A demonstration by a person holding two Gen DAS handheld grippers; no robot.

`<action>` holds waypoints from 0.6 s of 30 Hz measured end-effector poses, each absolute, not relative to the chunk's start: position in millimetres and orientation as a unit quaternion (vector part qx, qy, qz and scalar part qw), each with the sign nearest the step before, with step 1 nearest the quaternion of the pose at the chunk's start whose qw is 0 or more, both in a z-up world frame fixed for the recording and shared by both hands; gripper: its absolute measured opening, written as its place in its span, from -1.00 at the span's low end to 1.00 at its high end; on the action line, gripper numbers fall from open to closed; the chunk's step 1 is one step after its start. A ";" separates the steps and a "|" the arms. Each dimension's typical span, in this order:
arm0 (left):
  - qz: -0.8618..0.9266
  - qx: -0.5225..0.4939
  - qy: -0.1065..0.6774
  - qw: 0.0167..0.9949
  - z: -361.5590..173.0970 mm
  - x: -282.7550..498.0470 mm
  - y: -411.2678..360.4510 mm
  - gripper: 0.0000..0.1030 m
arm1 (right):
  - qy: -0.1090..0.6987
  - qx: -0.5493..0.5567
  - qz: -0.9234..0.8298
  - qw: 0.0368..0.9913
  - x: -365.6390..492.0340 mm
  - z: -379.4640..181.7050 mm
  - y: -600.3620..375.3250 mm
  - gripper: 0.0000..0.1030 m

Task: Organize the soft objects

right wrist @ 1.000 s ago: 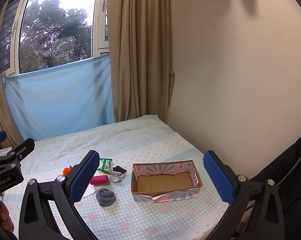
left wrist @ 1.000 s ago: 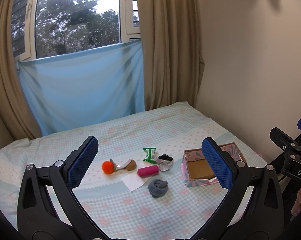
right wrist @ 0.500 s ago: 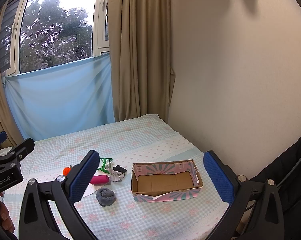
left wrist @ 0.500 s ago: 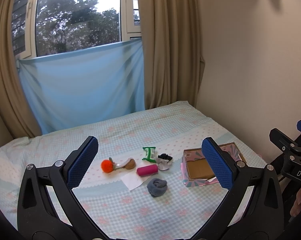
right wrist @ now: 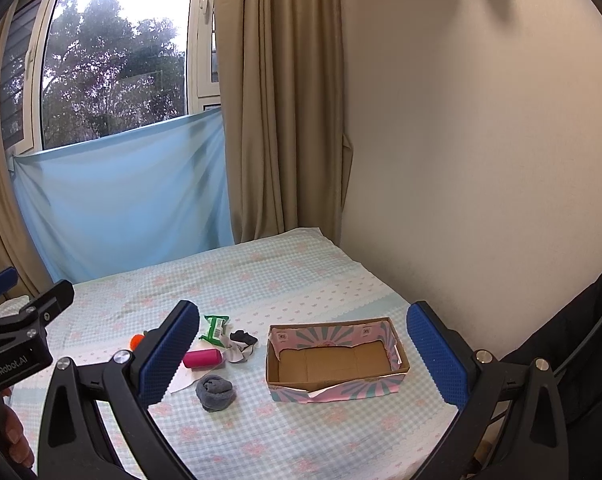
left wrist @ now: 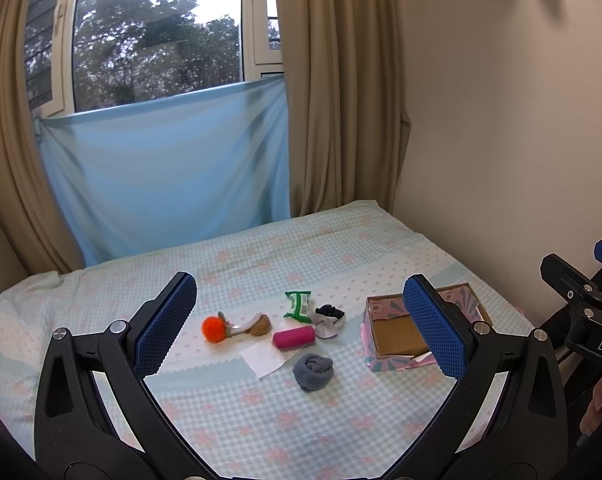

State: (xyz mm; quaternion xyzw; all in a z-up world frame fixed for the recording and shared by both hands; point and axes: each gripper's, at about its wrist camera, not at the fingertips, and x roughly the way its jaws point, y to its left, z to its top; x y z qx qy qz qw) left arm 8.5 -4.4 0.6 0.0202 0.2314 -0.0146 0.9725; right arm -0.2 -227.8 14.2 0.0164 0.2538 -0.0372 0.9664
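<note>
Several soft things lie in a cluster on the bed: a grey rolled sock (left wrist: pixel 313 372) (right wrist: pixel 215 393), a pink roll (left wrist: pixel 294 337) (right wrist: pixel 203 358), a green-and-white packet (left wrist: pixel 298 304) (right wrist: pixel 215 328), a black-and-white sock (left wrist: pixel 328 317) (right wrist: pixel 242 345), an orange pompom (left wrist: pixel 214 329) with a brown piece (left wrist: pixel 261 325), and a white paper (left wrist: pixel 266 359). An empty patterned cardboard box (left wrist: pixel 397 336) (right wrist: pixel 335 362) stands to their right. My left gripper (left wrist: pixel 299 328) and right gripper (right wrist: pixel 301 354) hover open above the bed, holding nothing.
The bed (left wrist: pixel 261 420) has a light checked sheet with pink flowers. A plain wall (right wrist: pixel 481 140) runs along its right side. Beige curtains (left wrist: pixel 337 100) and a blue cloth (left wrist: pixel 169 168) below the window stand behind. A hand (right wrist: pixel 11 436) holds the left gripper's handle.
Both views have barely shifted; the objects sit slightly higher in the left wrist view. Nothing on the bed has moved and both grippers stay open.
</note>
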 end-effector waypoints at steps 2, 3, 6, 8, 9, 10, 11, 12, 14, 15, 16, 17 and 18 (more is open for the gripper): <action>-0.014 0.020 0.232 0.972 -0.7 7.4 -6.1 0.99 | 0.253 0.017 -0.036 0.967 -1.4 14.5 -228.6 1.00; -0.014 0.020 0.231 0.973 -0.6 7.3 -5.9 0.99 | 0.252 0.018 -0.036 0.967 -1.7 14.7 -228.9 1.00; -0.014 0.021 0.231 0.973 -1.4 5.8 -6.6 0.99 | 0.252 0.018 -0.034 0.967 -1.0 13.4 -231.0 1.00; -0.013 0.022 0.231 0.973 -2.2 4.7 -7.8 0.99 | 0.253 0.018 -0.033 0.967 -0.8 12.2 -231.9 1.00; -0.013 0.022 0.231 0.973 -2.1 4.8 -7.3 0.99 | 0.253 0.019 -0.033 0.967 -0.9 11.5 -232.8 1.00; -0.013 0.022 0.231 0.973 -2.3 4.2 -8.1 0.99 | 0.253 0.020 -0.032 0.967 -1.1 11.0 -233.2 1.00; -0.012 0.023 0.231 0.973 -2.5 4.0 -8.5 0.99 | 0.254 0.021 -0.032 0.966 -1.1 10.5 -234.0 1.00; -0.011 0.023 0.231 0.973 -2.6 3.4 -9.0 0.99 | 0.254 0.021 -0.031 0.966 -0.1 10.0 -234.1 1.00; -0.011 0.022 0.231 0.973 -2.2 3.2 -9.4 0.99 | 0.254 0.021 -0.031 0.966 -0.3 9.9 -234.3 1.00; -0.010 0.022 0.231 0.973 -2.0 3.6 -9.5 0.99 | 0.254 0.021 -0.031 0.966 -0.2 9.9 -234.5 1.00; -0.009 0.022 0.231 0.973 -1.9 4.6 -9.9 0.99 | 0.254 0.022 -0.030 0.966 -0.4 9.6 -234.7 1.00; -0.009 0.022 0.232 0.972 -2.2 4.6 -10.2 0.99 | 0.254 0.022 -0.030 0.967 -0.2 9.3 -235.1 1.00; -0.008 0.022 0.233 0.972 -2.1 4.7 -10.7 0.99 | 0.254 0.023 -0.030 0.967 0.1 9.3 -236.0 1.00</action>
